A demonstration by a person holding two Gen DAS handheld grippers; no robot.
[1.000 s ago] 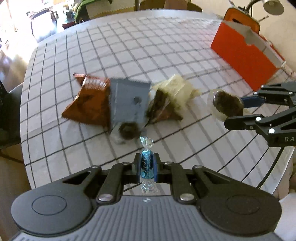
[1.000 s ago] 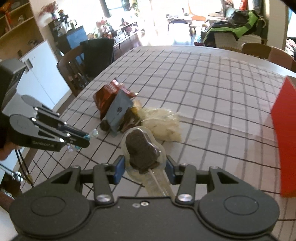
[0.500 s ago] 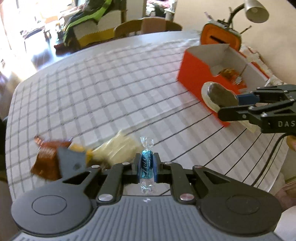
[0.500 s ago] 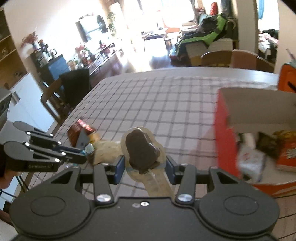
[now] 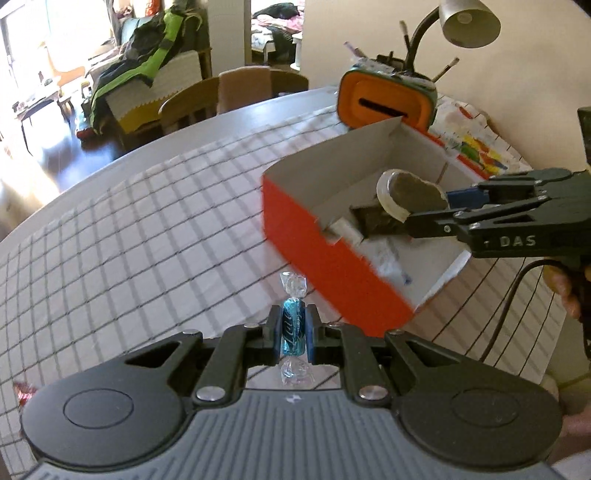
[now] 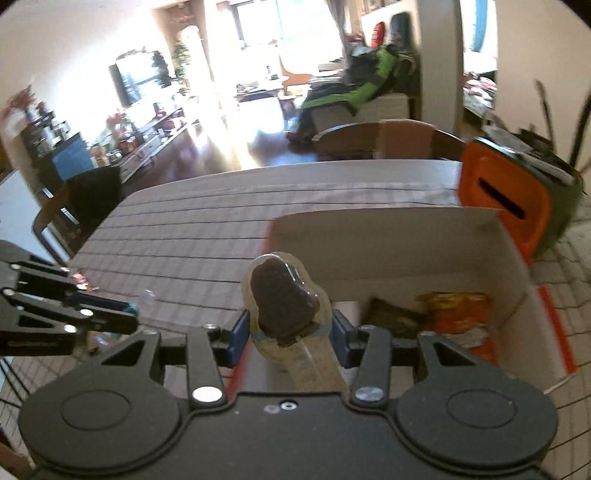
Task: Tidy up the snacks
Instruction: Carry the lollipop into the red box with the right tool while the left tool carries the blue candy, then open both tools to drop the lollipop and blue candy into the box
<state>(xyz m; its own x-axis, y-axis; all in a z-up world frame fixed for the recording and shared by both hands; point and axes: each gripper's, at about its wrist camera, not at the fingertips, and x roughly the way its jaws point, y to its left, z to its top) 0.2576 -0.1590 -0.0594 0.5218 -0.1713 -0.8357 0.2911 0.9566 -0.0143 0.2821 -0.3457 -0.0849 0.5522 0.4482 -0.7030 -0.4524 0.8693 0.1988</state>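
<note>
Over red box [image 5: 332, 273], right gripper [image 6: 290, 328] grasping chocolate snack [image 6: 282, 295], left gripper [image 5: 293, 332] clenching blue candy [image 5: 293, 330]

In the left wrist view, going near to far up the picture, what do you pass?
Blue wrapped candy in the left gripper → orange box → orange slotted holder → lamp head.

Table [image 5: 147, 206] with white cloth, dark grid lines, fills middle of both views. Orange container [image 5: 384, 103] with dark slot stands at upper right, on table's far edge; pens stick up behind it. Grey desk lamp [image 5: 471, 20] at top right of left view. Wooden chair [image 5: 207, 99] behind table, upper centre. Green-black jacket [image 5: 147, 48] lies on sofa, upper left. Television [image 6: 142, 75] on wall, upper left of right view. Colourful paper [image 5: 476, 140] at right edge.
</note>
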